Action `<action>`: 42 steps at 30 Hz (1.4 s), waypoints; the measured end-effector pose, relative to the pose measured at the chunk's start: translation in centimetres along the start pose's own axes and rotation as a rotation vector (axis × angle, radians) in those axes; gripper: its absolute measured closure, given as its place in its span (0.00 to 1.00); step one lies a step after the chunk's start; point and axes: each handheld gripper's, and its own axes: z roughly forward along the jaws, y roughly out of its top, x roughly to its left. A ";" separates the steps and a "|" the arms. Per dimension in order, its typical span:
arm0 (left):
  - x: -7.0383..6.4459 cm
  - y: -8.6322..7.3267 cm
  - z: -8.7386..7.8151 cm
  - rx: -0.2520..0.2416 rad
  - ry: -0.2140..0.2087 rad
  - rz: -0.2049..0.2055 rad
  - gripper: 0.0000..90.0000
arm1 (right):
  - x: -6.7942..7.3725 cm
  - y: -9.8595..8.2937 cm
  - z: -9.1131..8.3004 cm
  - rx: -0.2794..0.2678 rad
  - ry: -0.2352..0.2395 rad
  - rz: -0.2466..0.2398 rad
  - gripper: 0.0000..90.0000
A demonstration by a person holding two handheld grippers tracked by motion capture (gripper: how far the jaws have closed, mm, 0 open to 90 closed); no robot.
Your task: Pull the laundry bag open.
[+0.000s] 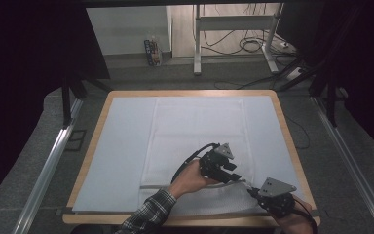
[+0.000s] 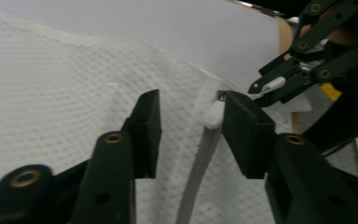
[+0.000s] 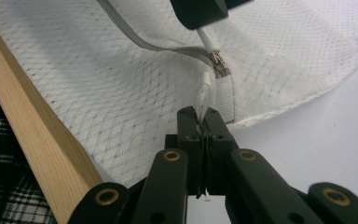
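A white mesh bag (image 1: 195,141) lies flat on the table, with a grey zipper (image 2: 196,172) running along its near end. My left gripper (image 2: 191,116) is open over the zipper, and the white zipper pull (image 2: 213,114) rests against its right jaw. In the high view the left gripper (image 1: 234,174) points at the bag's near right corner. My right gripper (image 3: 204,120) is shut on a thin white tab of the bag just below the metal slider (image 3: 220,66). It also appears in the left gripper view as the right gripper (image 2: 269,88), and at the table's front right as the right gripper (image 1: 252,191).
A white sheet (image 1: 121,146) covers the wooden table (image 1: 97,126); its front edge (image 3: 32,126) runs close to my right gripper. A plaid sleeve (image 1: 148,214) comes in from the bottom. Metal rails, table legs and cables stand beyond the table.
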 end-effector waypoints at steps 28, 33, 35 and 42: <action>-0.5 0.0 1.1 0.077 -0.106 0.012 0.89 | 0.1 -0.1 0.2 0.027 -0.024 -0.029 0.97; -0.2 -0.1 1.1 0.069 -0.136 -0.010 0.86 | 0.1 0.0 0.2 0.030 -0.025 -0.034 0.96; -0.2 -0.1 1.0 0.063 -0.141 -0.013 0.86 | 0.2 0.0 0.2 0.030 -0.025 -0.035 0.97; -0.2 -0.1 0.6 0.054 -0.159 -0.009 0.86 | 0.2 0.0 0.2 0.034 -0.026 -0.037 0.96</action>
